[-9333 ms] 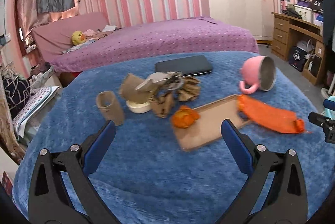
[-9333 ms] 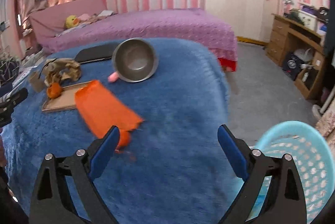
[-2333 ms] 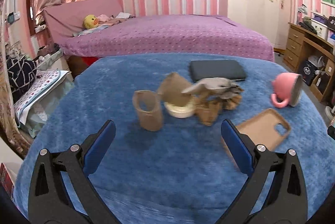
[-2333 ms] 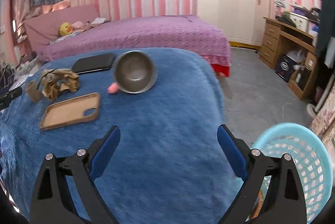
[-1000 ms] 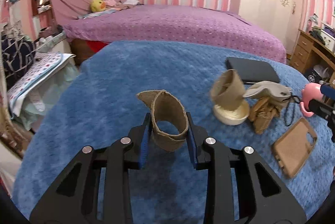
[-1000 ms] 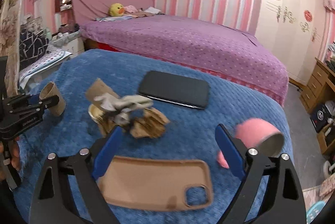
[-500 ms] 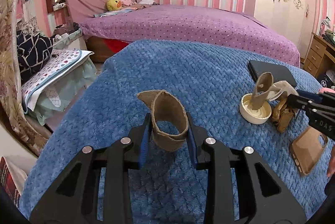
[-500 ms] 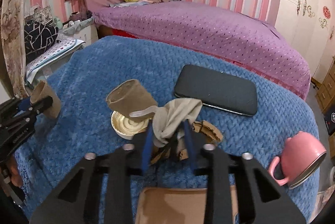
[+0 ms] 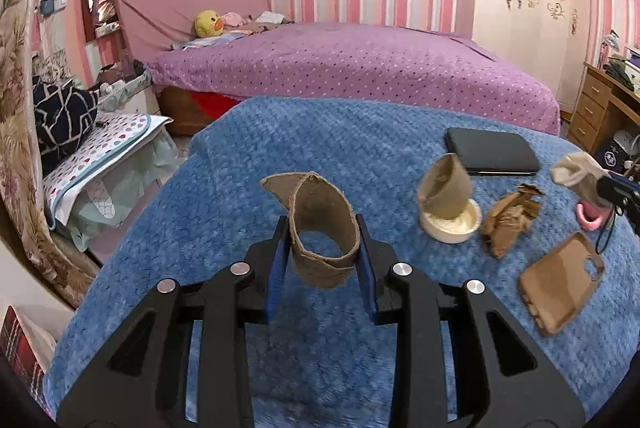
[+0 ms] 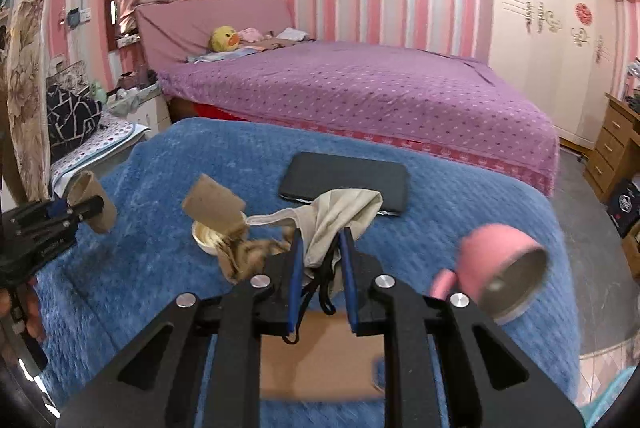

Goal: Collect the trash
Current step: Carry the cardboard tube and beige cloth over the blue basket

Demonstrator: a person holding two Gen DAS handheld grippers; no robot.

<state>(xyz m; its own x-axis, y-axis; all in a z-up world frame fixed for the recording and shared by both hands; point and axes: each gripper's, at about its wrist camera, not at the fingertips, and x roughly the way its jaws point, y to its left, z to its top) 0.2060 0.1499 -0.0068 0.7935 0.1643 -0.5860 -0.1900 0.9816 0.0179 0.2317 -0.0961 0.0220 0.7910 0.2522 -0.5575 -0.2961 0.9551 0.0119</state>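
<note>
We see our left gripper (image 9: 323, 260) pinching a torn cardboard tube (image 9: 322, 228), its blue pads (image 9: 277, 268) pressed against the tube's two sides. The tube is held off the blue blanket (image 9: 248, 163), over the blanket's left part, with a loose flap curling out to its upper left. In the right wrist view the same tube (image 10: 90, 201) shows at the blanket's left edge, clamped in the left gripper (image 10: 86, 207).

Our right gripper (image 10: 320, 264) is closed on a pale cloth (image 10: 340, 216), which bunches up between the fingers and spreads out above them; a dark cord (image 10: 316, 302) hangs down from the bundle between the fingers. In the left wrist view the cloth (image 9: 576, 171) and the right gripper (image 9: 618, 191) sit at the right edge of the picture, raised above the blanket.

Toward the blanket's middle lies a white dish (image 9: 450, 226) with a second cardboard tube (image 9: 444, 189) leaning in it. Just to the right of the dish is a crumpled brown scrap (image 9: 510, 224). A tan phone case (image 9: 560, 284) lies near the blanket's right edge, apart from the scrap. A black phone (image 9: 490, 149) lies toward the far edge, behind the dish. A pink mug (image 10: 500, 274) lies on its side near the right edge, its open mouth turned toward the right wrist camera. Beyond the blanket stands a purple bed (image 9: 360, 63).
</note>
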